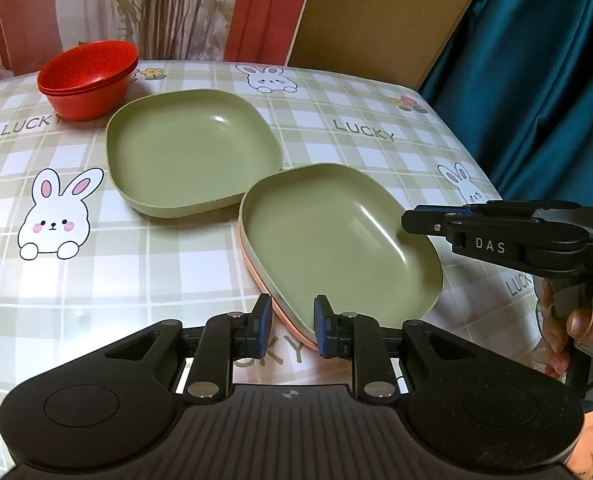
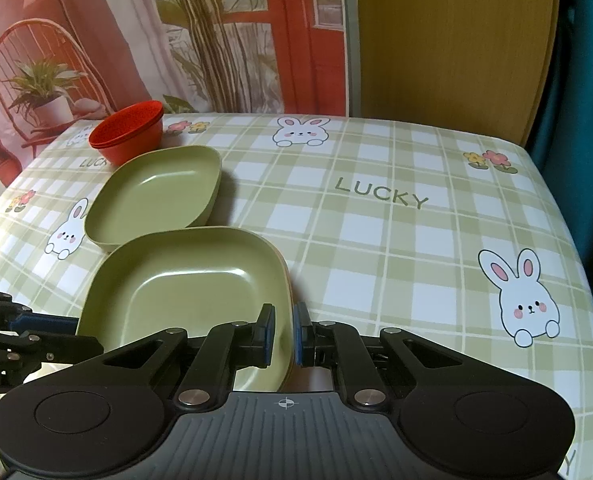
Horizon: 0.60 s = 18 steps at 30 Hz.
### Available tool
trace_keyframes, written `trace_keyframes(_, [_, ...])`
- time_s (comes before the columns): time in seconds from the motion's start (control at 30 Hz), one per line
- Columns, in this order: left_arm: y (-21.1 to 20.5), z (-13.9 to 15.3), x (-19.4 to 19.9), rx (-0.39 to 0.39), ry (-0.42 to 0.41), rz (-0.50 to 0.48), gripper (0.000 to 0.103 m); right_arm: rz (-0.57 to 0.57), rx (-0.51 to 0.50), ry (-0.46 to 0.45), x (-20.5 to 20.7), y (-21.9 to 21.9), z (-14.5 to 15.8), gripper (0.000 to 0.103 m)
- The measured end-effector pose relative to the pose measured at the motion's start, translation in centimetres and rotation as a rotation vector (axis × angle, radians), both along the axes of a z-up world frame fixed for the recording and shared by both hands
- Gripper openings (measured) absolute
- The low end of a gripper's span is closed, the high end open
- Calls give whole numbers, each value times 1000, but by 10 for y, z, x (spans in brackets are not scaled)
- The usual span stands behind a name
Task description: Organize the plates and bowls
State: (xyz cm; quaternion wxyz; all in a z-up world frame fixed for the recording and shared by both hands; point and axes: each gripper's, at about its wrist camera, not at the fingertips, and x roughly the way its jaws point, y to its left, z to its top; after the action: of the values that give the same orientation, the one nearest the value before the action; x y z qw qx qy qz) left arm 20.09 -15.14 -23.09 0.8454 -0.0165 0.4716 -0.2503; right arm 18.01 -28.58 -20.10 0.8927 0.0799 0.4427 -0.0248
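Observation:
A green square plate (image 1: 328, 232) (image 2: 184, 280) lies nested on a pink plate (image 1: 256, 276) near the table's front. My left gripper (image 1: 292, 320) straddles the stack's near rim; the left pad stands a little off the pink edge, so it is open. From the right, my right gripper (image 2: 284, 326) (image 1: 410, 224) is shut on the same stack's rim. A second green plate (image 1: 188, 148) (image 2: 156, 196) rests just behind, touching the stack. Stacked red bowls (image 1: 88, 80) (image 2: 130, 136) stand at the far left.
The table wears a green checked cloth (image 1: 156, 280) with rabbits and "LUCKY" print. Its right edge drops off beside a teal curtain (image 1: 536, 80). A wooden panel (image 1: 376, 12) and a printed backdrop stand behind. A person's hand (image 1: 572, 328) holds the right gripper's handle.

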Motion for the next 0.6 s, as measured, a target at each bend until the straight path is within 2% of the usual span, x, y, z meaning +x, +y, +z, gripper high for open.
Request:
trace_keyframes(0.13, [3,-2,1,-3,6,20,34,0,-1,-8,0,2,2,13])
trace_keyframes(0.47, [8,-10,7,-22,37,44,36,-4,-3,-9,3,3,4,13])
trace_keyframes(0.6, [8,-8,6,-12,26,48,36,-6,-8,-10,3,3,6,13])
